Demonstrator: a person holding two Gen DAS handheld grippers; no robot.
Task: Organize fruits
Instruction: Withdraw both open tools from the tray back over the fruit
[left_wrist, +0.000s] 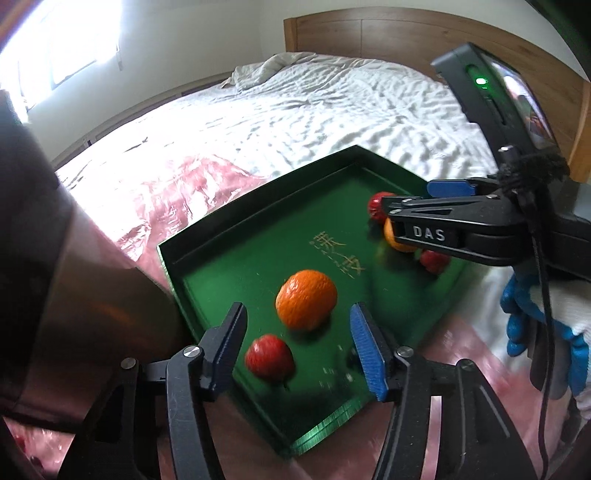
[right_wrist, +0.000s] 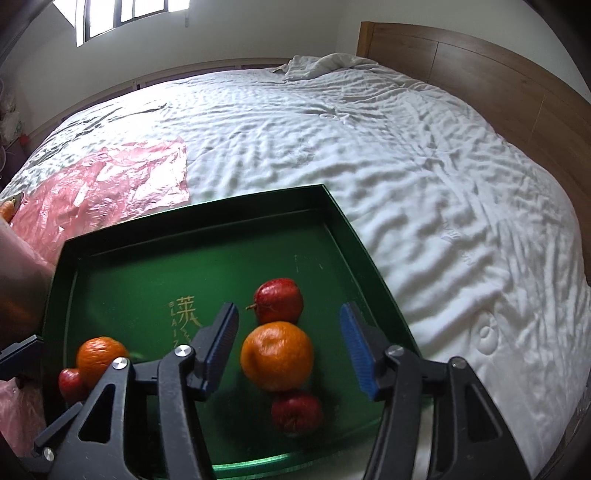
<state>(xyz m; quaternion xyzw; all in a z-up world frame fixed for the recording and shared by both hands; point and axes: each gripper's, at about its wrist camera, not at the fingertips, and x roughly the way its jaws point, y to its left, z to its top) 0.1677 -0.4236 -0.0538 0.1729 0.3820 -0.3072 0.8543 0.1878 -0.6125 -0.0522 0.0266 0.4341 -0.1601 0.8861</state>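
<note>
oranges: two are counted, one (right_wrist: 276, 355) between two apples, one (right_wrist: 99, 359) at the tray's left side
red apples: three are seen (right_wrist: 279, 300) (right_wrist: 296, 411) (right_wrist: 70, 383)
green tray: one (right_wrist: 207, 221)
pink plastic sheet: one (right_wrist: 110, 181)
bed: one (right_wrist: 369, 147)

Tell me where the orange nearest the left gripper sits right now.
In the left wrist view the orange lies on the green tray, just ahead of the open left gripper, with a red apple beside it, nearer the camera.
</note>
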